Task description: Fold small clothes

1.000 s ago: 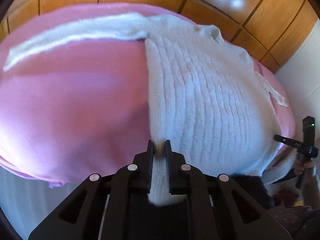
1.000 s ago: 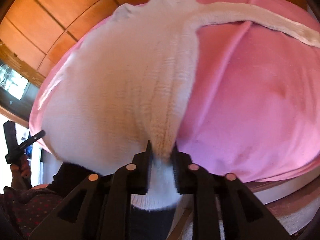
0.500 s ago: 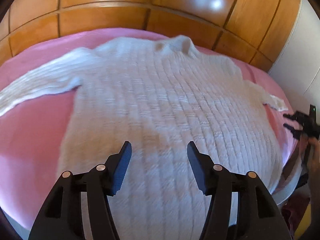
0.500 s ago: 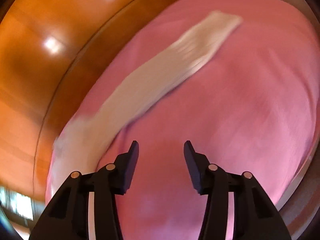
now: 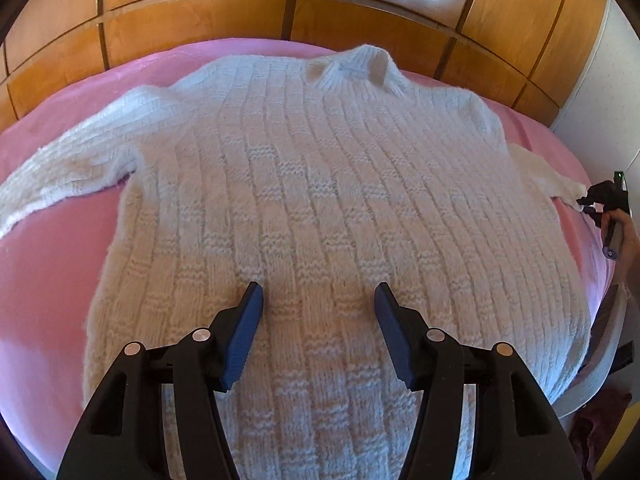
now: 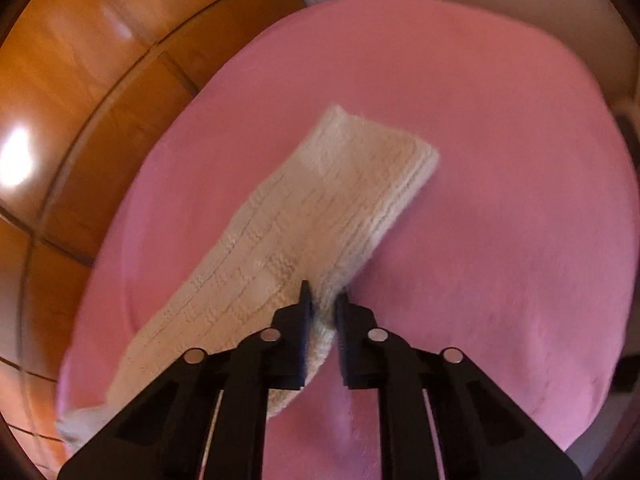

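The white knitted sweater point(image 5: 320, 208) lies spread flat on the pink bed cover point(image 5: 48, 272), collar toward the far wooden wall, both sleeves out to the sides; no fold is made yet. The left gripper point(image 5: 319, 300) hangs over the near hem, fingers released. The right gripper point(image 6: 323, 300) is clenched on the right sleeve point(image 6: 312, 208), seemingly along its edge, though blur makes that uncertain. Sleeves and body remain to fold.

Bare pink bedcover point(image 5: 52, 280) lies open along the bed's left edge beside the sweater point(image 5: 320, 200); wooden panelling point(image 5: 240, 20) closes off the far edge (bed's right edge narrower).
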Motion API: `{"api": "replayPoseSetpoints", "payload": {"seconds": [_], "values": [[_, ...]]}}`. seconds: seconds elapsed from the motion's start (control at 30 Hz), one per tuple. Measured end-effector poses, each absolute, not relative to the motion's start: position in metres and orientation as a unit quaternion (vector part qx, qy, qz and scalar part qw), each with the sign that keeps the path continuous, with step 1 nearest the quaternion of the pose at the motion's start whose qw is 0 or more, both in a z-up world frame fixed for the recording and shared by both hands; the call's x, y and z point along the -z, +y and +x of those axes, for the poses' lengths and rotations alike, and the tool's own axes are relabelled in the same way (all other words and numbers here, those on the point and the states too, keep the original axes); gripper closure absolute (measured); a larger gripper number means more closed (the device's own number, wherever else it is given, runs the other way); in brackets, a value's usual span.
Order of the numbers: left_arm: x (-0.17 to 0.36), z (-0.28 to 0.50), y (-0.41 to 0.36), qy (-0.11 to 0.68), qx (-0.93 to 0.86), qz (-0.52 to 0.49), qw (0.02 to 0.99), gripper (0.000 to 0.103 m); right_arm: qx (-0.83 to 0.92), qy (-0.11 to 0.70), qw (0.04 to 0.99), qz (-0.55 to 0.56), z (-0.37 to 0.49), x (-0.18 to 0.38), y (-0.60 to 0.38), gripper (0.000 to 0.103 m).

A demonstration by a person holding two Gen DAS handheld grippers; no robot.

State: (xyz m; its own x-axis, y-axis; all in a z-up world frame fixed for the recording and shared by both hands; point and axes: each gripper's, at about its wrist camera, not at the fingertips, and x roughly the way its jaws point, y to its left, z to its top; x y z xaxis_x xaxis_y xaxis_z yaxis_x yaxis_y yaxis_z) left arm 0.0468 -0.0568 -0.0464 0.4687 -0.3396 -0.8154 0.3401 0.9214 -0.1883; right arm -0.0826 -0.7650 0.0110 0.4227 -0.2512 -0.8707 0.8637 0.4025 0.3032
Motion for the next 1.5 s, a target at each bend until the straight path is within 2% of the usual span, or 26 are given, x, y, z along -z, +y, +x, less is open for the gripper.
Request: {"api": "replayPoseSetpoints", "payload": {"seconds": [0.17,0.43,0.53,0.67,0.77,0.8,0.83,0.97,1.03,1.1,1.3,1.33,1.37,1.43,1.5], "values": [[0.040,0.054,-0.050,0.482,0.213,-0.044,0.848,0.047,0.313,0.344,0.807,0.363,-0.074,-0.064,-0.728,0.095],[0.027,0.064,-0.047,0.473,0.229,-0.073,0.848,0.047,0.073,0.315,0.902,0.286,-0.007,-0.145,-0.564,0.096],[0.025,0.066,-0.042,0.472,0.232,-0.091,0.845,0.047,-0.010,0.322,0.910,0.262,0.020,-0.149,-0.493,0.096],[0.021,0.069,-0.031,0.471,0.235,-0.121,0.841,0.047,-0.112,0.366,0.900,0.209,0.057,-0.128,-0.382,0.096],[0.021,0.074,-0.024,0.471,0.232,-0.132,0.841,0.047,-0.161,0.402,0.887,0.162,0.068,-0.108,-0.319,0.089],[0.021,0.076,-0.020,0.472,0.230,-0.140,0.840,0.047,-0.167,0.405,0.884,0.166,0.071,-0.104,-0.313,0.078],[0.022,0.078,-0.016,0.472,0.231,-0.148,0.838,0.047,-0.169,0.404,0.881,0.177,0.070,-0.102,-0.311,0.073],[0.027,0.089,-0.002,0.477,0.228,-0.181,0.829,0.047,-0.145,0.401,0.879,0.215,0.047,-0.101,-0.340,0.065],[0.031,0.100,0.001,0.480,0.225,-0.200,0.824,0.047,-0.116,0.405,0.878,0.225,0.028,-0.095,-0.363,0.064],[0.037,0.111,0.002,0.487,0.223,-0.212,0.818,0.047,-0.089,0.411,0.877,0.233,0.003,-0.094,-0.384,0.058],[0.056,0.154,-0.006,0.507,0.214,-0.265,0.792,0.047,0.010,0.432,0.862,0.265,-0.049,-0.075,-0.462,0.055],[0.055,0.159,-0.013,0.505,0.217,-0.262,0.793,0.059,0.016,0.432,0.861,0.268,-0.052,-0.072,-0.467,0.055],[0.057,0.163,-0.018,0.507,0.222,-0.254,0.793,0.078,0.027,0.432,0.860,0.272,-0.054,-0.071,-0.477,0.055],[0.056,0.170,-0.032,0.512,0.228,-0.223,0.798,0.096,0.033,0.427,0.860,0.277,-0.050,-0.072,-0.486,0.055],[0.034,0.180,-0.043,0.480,0.245,-0.203,0.818,0.097,0.028,0.420,0.865,0.273,-0.038,-0.076,-0.486,0.055]]}}
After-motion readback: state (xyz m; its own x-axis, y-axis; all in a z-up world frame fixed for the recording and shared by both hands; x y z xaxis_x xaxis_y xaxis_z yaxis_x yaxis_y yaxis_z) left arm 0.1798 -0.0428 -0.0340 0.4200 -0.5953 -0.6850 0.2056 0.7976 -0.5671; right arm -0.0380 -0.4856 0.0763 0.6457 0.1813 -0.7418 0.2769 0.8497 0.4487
